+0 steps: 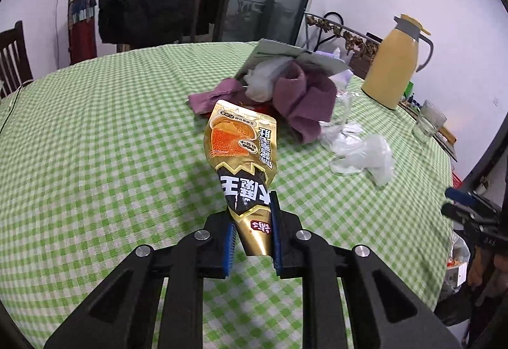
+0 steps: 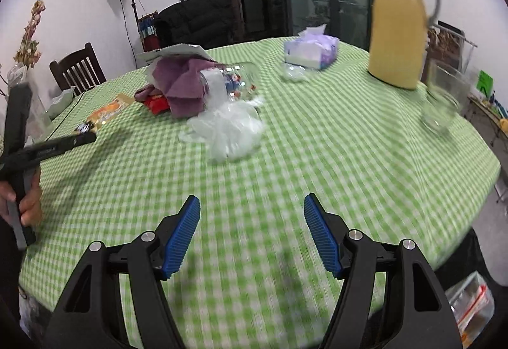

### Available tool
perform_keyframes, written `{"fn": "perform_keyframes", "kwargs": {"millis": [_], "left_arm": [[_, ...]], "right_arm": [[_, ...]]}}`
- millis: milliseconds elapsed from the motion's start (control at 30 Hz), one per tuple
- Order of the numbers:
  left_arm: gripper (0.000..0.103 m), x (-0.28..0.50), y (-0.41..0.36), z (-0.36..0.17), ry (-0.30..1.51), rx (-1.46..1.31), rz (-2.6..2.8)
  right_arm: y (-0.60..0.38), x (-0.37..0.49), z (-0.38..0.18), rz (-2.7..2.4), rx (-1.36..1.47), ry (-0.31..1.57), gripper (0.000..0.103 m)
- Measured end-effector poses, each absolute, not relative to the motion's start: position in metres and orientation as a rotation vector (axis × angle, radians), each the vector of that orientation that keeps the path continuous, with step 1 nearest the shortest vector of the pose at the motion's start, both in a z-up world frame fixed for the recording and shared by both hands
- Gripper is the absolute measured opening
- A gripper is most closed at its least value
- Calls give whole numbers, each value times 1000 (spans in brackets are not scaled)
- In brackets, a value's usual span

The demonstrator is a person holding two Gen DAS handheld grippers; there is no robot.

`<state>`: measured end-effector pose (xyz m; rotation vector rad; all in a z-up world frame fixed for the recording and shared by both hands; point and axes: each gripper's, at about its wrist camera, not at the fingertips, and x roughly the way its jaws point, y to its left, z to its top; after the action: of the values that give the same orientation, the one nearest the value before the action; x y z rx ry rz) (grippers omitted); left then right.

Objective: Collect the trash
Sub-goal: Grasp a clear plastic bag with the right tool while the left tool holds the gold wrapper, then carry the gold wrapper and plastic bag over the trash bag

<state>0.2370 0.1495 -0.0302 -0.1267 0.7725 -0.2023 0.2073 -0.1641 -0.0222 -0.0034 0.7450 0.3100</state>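
Note:
My left gripper [image 1: 252, 209] is shut on the narrow end of a gold and black snack wrapper [image 1: 241, 152], which hangs a little above the green checked tablecloth [image 1: 95, 133]. In the right wrist view the same wrapper [image 2: 106, 112] sticks out past the left gripper [image 2: 84, 135] at the far left, with a hand on its handle. My right gripper [image 2: 251, 200] is open over bare cloth near the table's front edge, nothing between its blue pads [image 2: 184, 238]. Crumpled clear plastic [image 2: 228, 127] lies ahead of it, beside a purple cloth [image 2: 182, 82].
A red wrapper [image 2: 155, 103] and a clear bottle [image 2: 236, 81] lie by the cloth pile under a grey card [image 1: 285, 55]. A tissue pack [image 2: 309, 50], yellow thermos [image 2: 398, 31] and glass [image 2: 444, 101] stand at the right. A chair [image 2: 79, 66] is far left.

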Motion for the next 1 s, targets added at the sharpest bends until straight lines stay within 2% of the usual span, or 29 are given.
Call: {"fn": "perform_keyframes", "kwargs": {"millis": [233, 300, 333, 367, 467, 633, 1000], "left_arm": [[16, 225, 161, -27, 763, -116, -161], [16, 225, 161, -28, 769, -110, -156], [16, 226, 160, -29, 776, -109, -163], [16, 225, 161, -29, 779, -107, -166], [16, 225, 156, -29, 776, -96, -165], [16, 221, 145, -27, 758, -49, -186], [16, 215, 106, 4, 722, -109, -342]], "right_arm": [[-115, 281, -39, 328, -48, 785, 65], [-105, 297, -50, 311, -81, 825, 54], [-106, 301, -52, 305, -76, 843, 34], [-110, 299, -50, 307, -58, 827, 24], [-121, 280, -43, 298, -66, 805, 13], [-154, 228, -20, 283, -39, 726, 9], [-267, 161, 19, 142, 98, 558, 8]]}}
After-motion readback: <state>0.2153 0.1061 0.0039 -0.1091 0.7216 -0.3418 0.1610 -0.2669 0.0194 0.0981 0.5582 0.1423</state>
